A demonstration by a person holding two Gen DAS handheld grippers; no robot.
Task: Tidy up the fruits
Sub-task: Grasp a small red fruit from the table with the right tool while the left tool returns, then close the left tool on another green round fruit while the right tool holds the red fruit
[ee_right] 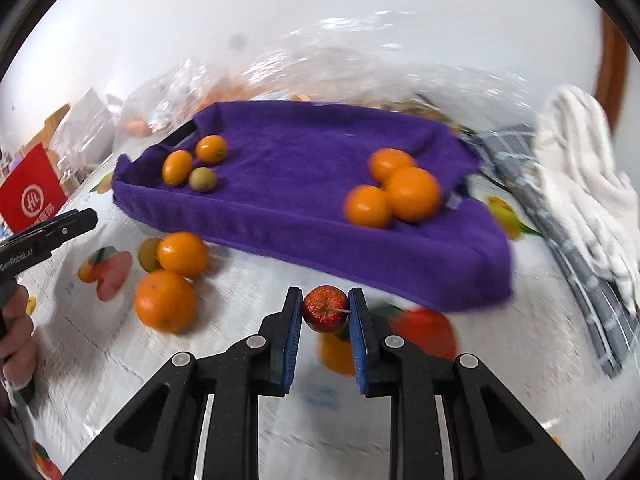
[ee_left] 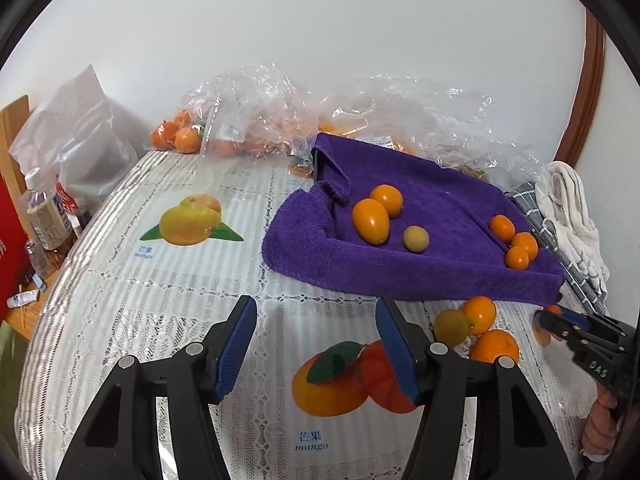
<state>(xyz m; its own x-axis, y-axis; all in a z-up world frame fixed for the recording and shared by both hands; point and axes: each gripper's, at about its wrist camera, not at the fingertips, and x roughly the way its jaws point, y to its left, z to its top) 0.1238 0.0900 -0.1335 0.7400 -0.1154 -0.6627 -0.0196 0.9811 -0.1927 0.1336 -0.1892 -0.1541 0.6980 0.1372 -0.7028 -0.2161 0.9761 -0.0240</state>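
Note:
A purple towel-lined tray [ee_left: 436,276] [ee_right: 280,220] holds kumquats and a greenish fruit at its left [ee_left: 376,220] [ee_right: 192,166], and small oranges at its right [ee_left: 516,242] [ee_right: 400,192]. Loose oranges and a greenish fruit [ee_left: 476,330] [ee_right: 172,276] lie on the tablecloth in front of the tray. My right gripper [ee_right: 325,308] [ee_left: 548,322] is shut on a small red fruit [ee_right: 325,309], just before the tray's front edge. My left gripper [ee_left: 316,308] stands open over the cloth with nothing between its fingers.
Clear plastic bags with more oranges [ee_left: 224,132] sit behind the tray. White and checked cloths [ee_left: 572,216] [ee_right: 580,200] lie to its right. Bottles [ee_left: 44,216] and a red box [ee_right: 32,196] stand off the table's left edge. A hand [ee_right: 16,332] holds the left gripper's handle.

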